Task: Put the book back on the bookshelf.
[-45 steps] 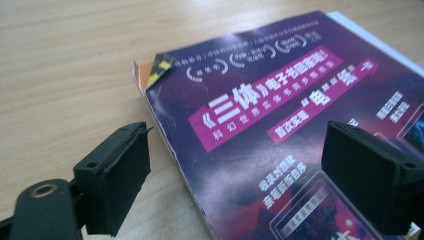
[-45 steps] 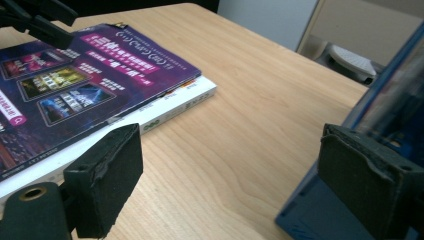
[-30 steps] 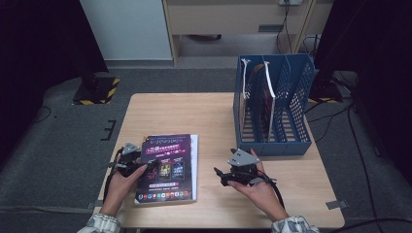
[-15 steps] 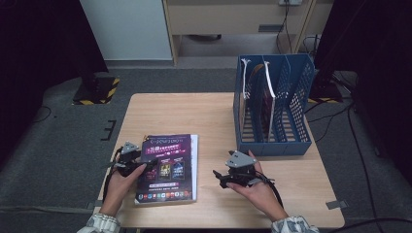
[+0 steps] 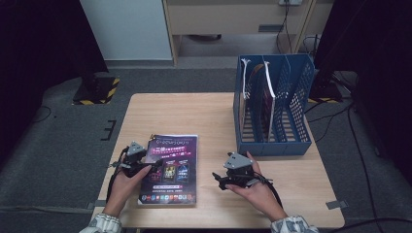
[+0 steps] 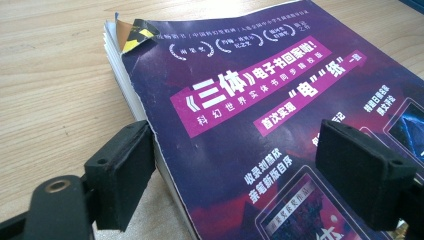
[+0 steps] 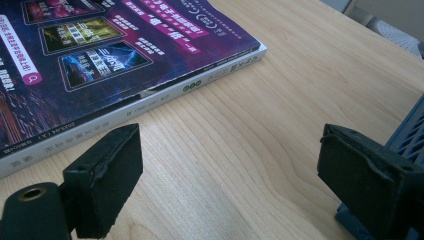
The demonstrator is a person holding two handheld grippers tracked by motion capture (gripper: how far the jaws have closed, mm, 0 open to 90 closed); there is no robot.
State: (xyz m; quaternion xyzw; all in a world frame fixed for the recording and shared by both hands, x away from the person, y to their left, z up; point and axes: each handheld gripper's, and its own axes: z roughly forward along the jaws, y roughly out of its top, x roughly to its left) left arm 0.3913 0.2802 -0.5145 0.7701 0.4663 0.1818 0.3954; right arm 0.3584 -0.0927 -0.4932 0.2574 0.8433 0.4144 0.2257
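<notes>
On the bench point(image 5: 204, 111), high view, the magazine point(image 5: 170, 167) lies lengthwise away from the person, left tool point(image 5: 145, 167) at its left edge, nearer than the right tool point(image 5: 218, 180). Left gripper view: spread jaws, just narrowed, straddle that edge point(image 6: 150, 130) without pinching. Right gripper view: jaws spread, magazine point(image 7: 100, 60) lies left.

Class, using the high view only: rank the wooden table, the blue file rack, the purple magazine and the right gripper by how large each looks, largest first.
1. Wooden table
2. Blue file rack
3. Purple magazine
4. Right gripper

The rack stands upright, so its look depends partly on height; it still covers clearly more of the picture than the flat magazine.
</notes>
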